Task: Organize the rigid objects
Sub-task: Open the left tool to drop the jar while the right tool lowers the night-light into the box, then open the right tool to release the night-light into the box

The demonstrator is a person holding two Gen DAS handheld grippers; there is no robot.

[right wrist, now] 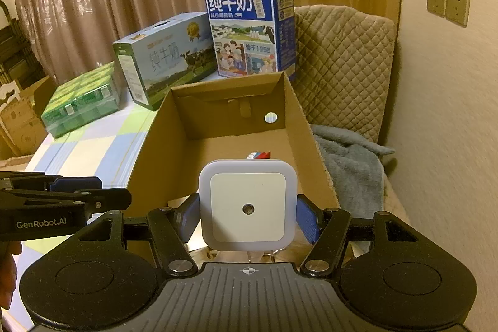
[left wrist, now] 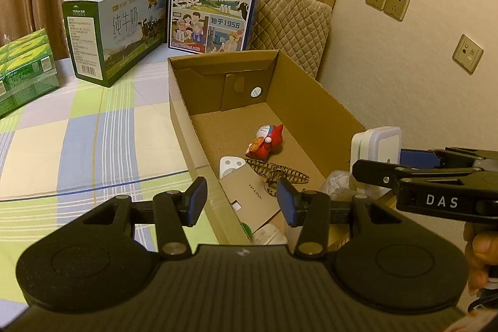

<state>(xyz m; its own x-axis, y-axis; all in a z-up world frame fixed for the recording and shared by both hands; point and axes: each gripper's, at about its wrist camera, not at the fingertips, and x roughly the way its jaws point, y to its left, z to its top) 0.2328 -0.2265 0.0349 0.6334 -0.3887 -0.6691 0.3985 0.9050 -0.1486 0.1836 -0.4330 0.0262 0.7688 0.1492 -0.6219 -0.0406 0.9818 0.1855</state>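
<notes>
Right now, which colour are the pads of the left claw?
Blue pads on a black left claw, clearest in the left wrist view.

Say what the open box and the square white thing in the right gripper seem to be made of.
Open box: plain brown cardboard, matte, with folded flaps and a punched hole in its far wall. Square white device: probably moulded plastic, smooth with a soft sheen, rounded corners, a paler translucent-looking rim and a small round dot in its face.

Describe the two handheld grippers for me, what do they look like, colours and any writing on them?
Both are matte black plastic with a ribbed grey top plate bearing a small crosshair mark, round discs either side and silver pivot pins. The left gripper and right gripper have blue pads on their fingers. White lettering on their sides reads "DAS" and "GenRobot.AI".
</notes>
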